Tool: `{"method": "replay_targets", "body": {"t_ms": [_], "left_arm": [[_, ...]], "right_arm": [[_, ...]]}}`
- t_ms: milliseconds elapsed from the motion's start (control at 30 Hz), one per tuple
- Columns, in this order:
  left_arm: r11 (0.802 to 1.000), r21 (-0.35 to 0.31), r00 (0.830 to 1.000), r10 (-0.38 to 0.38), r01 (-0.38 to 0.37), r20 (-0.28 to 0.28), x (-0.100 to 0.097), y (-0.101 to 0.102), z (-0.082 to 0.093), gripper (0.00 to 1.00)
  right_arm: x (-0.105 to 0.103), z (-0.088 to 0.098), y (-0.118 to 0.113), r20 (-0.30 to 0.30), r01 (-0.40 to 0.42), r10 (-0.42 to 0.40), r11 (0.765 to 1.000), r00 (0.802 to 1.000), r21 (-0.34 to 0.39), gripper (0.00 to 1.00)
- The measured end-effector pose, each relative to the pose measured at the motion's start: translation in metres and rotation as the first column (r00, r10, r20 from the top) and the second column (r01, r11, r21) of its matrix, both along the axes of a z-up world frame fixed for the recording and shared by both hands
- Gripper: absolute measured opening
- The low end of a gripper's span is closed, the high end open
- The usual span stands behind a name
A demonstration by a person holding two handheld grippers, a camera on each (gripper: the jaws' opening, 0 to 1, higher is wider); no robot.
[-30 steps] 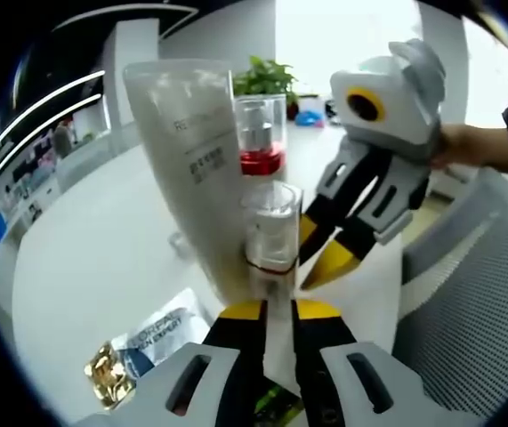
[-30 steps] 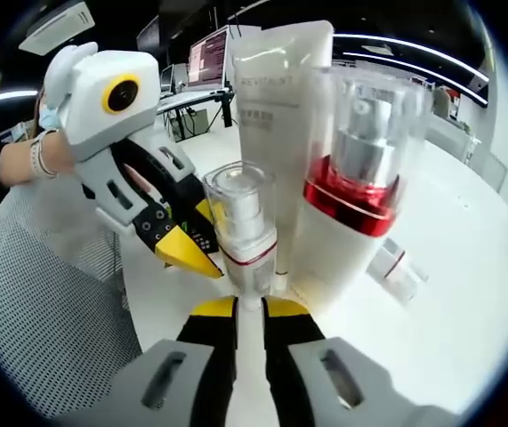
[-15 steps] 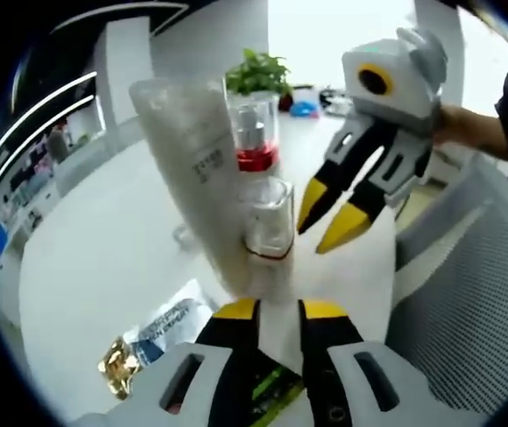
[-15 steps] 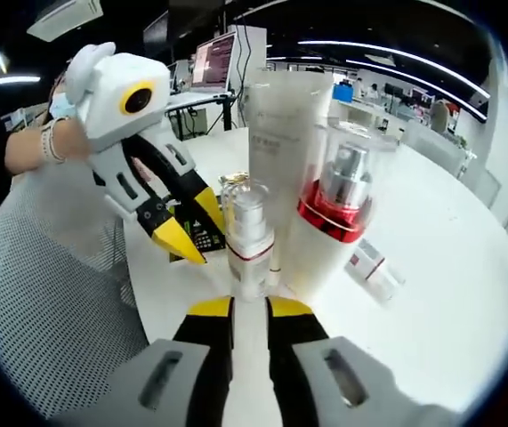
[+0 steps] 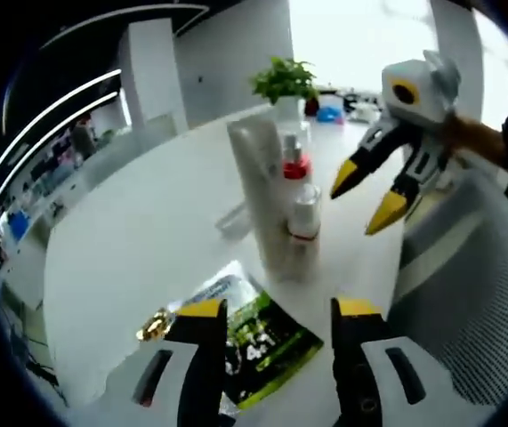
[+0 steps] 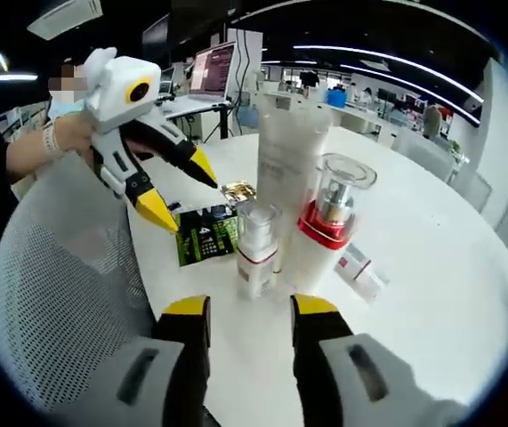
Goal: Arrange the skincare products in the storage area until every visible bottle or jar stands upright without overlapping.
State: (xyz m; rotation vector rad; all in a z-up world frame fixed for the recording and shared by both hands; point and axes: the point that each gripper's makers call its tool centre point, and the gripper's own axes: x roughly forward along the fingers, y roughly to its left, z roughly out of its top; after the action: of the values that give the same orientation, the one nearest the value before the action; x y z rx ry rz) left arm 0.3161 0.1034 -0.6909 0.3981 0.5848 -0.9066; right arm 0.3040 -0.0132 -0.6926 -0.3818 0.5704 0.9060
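Three products stand upright in a tight group on the white table (image 6: 431, 294). They are a tall white tube (image 6: 285, 169) (image 5: 261, 191), a clear-capped pump bottle with a red band (image 6: 325, 222) (image 5: 295, 158), and a small clear-capped pump bottle (image 6: 255, 249) (image 5: 304, 227). My right gripper (image 6: 249, 307) is open and empty, a short way back from the small bottle. My left gripper (image 5: 278, 311) is open too, above a green sachet (image 5: 262, 342). Each gripper appears open in the other's view: the left gripper (image 6: 182, 189) and the right gripper (image 5: 366, 197).
A small tube (image 6: 360, 267) (image 5: 234, 218) lies flat behind the group. A gold-coloured packet (image 6: 236, 191) (image 5: 156, 325) lies next to the green sachet (image 6: 205, 238). A mesh chair (image 6: 67, 294) (image 5: 467, 294) presses against the table edge. A potted plant (image 5: 285, 80) stands far back.
Both grippers have drawn back from the small pump bottle, and their jaws have spread from nearly shut to wide open. The three upright products stay where they were.
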Motion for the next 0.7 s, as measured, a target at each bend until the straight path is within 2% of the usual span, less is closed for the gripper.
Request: {"method": "replay_targets", "body": {"t_ms": [200,400,533,700], "left_arm": [[0.998,0.006,0.998,0.060,-0.060,0.012,-0.002,0.020,0.010,0.57],[0.995,0.035,0.996,0.092,-0.092,0.007,-0.007,0.032,0.013,0.65],[0.995,0.049,0.996,0.091,-0.090,-0.018,-0.012,0.035,0.012,0.71],[0.993,0.050,0.994,0.106,-0.105,-0.008,-0.017,0.037,0.019,0.78]], "right_arm": [[-0.003,0.008,-0.007,0.006,0.038,-0.038,0.999,0.999,0.010,0.53],[-0.007,0.014,-0.012,0.000,0.066,-0.066,0.998,0.998,0.017,0.67],[-0.006,0.020,-0.017,0.004,0.095,-0.095,0.995,0.995,0.031,0.78],[-0.003,0.025,-0.025,0.021,0.122,-0.123,0.992,0.992,0.033,0.86]]}}
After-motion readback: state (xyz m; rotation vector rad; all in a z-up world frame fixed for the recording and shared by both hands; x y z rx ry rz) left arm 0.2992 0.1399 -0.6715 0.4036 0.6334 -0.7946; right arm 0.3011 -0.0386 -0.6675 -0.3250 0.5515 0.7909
